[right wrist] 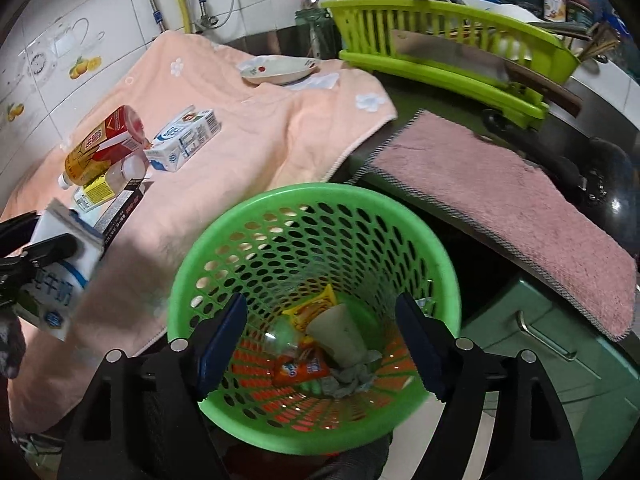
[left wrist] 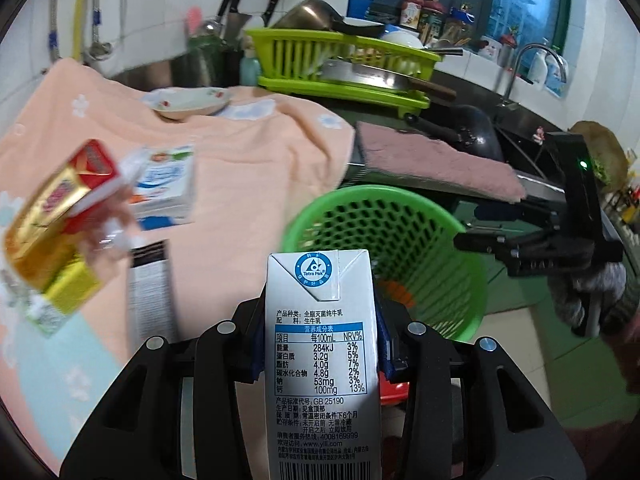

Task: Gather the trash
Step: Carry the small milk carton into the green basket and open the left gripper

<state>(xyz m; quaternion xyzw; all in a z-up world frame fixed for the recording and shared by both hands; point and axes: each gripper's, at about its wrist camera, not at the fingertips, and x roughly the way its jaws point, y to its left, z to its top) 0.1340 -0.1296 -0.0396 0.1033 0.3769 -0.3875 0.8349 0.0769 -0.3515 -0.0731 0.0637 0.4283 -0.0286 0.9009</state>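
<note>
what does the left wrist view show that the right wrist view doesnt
Only the left wrist view shows the nutrition label side of the milk carton shut in the left gripper, and the faucet by the window.

Only the right wrist view shows the trash at the bottom of the green basket: a paper cup, an orange wrapper and a crumpled tissue, between the open right gripper fingers.

Both show the basket, the peach towel, the second milk carton and the dish rack.
</note>
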